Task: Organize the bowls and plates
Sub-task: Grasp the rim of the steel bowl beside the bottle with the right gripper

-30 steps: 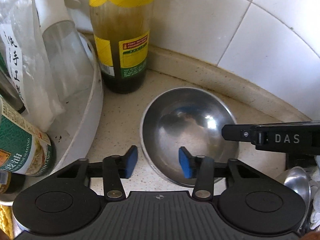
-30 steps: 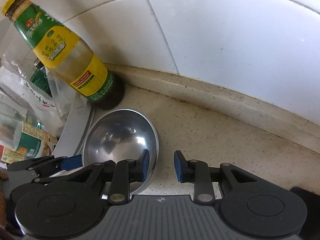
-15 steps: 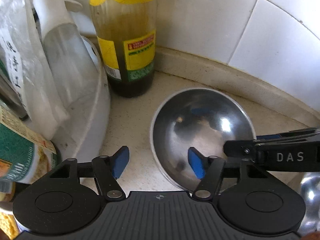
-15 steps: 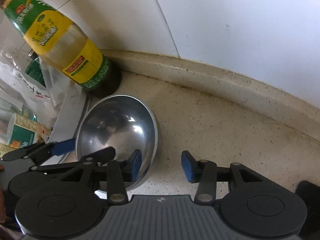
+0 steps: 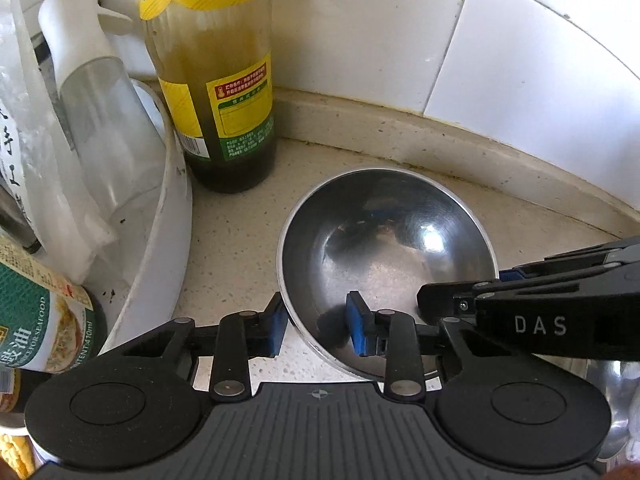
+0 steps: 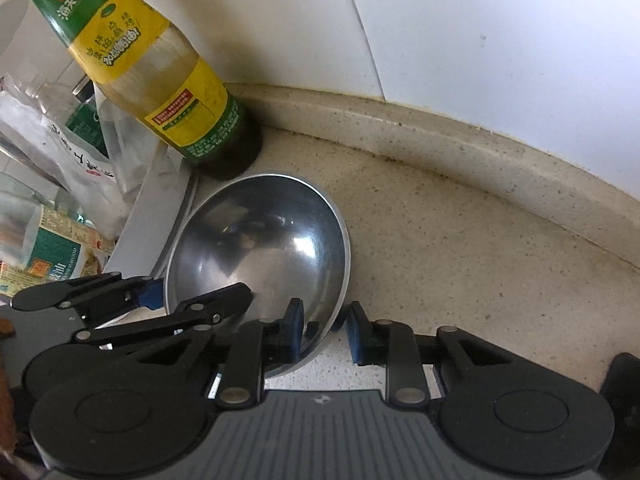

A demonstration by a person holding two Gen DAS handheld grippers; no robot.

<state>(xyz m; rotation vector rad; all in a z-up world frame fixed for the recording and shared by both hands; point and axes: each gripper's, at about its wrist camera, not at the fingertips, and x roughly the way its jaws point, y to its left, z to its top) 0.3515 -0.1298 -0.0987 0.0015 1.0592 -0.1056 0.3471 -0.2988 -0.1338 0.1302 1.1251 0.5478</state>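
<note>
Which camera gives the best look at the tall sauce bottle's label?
The left wrist view: the bottle stands close and upright, its yellow and green label facing the camera. The right wrist view shows it smaller and slanted at the picture's edge.

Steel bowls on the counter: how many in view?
1. The steel bowl sits on the counter by the yellow-labelled bottle, with the left tongs and right tongs clamped on its rim. Others may be off-frame.

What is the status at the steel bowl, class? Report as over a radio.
Left gripper and right gripper just closed on steel bowl rim, opposite sides. Bowl on counter. Sauce bottle stands close behind.
</note>
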